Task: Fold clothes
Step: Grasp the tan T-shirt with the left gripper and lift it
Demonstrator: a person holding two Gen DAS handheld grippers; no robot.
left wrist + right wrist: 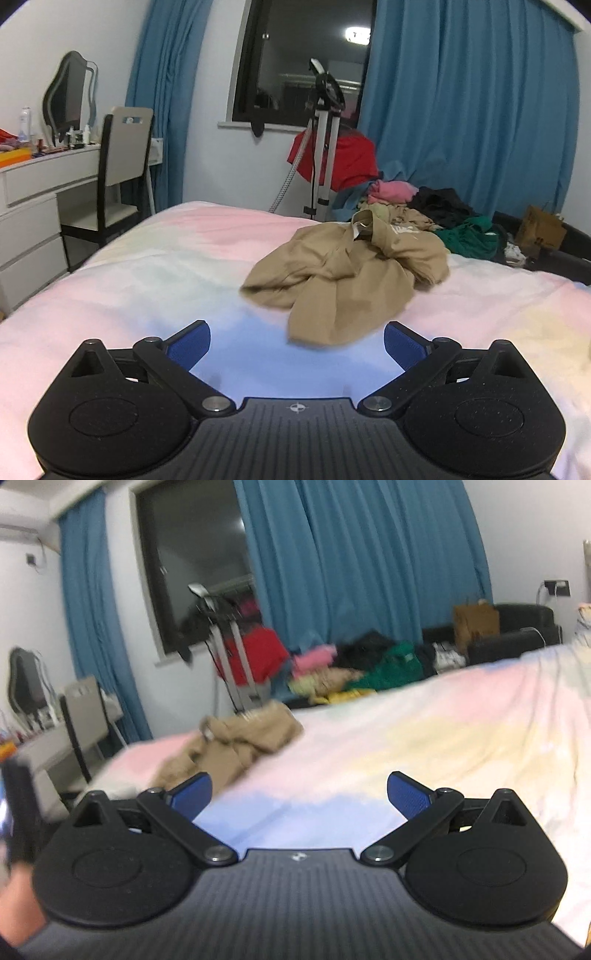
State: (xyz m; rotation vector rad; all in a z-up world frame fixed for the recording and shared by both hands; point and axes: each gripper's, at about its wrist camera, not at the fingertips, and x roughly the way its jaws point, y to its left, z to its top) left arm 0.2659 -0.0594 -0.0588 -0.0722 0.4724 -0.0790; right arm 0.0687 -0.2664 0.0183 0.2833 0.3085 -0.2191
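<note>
The crumpled garment (347, 273) is plain tan. The bedspread (147, 266) blends pale pink, white, soft yellow and light blue. The curtains (469, 110) are teal-blue. In the clothes pile (424, 210) lie pink, black and green pieces. Both grippers carry blue pads (190, 343) on black bodies.
</note>
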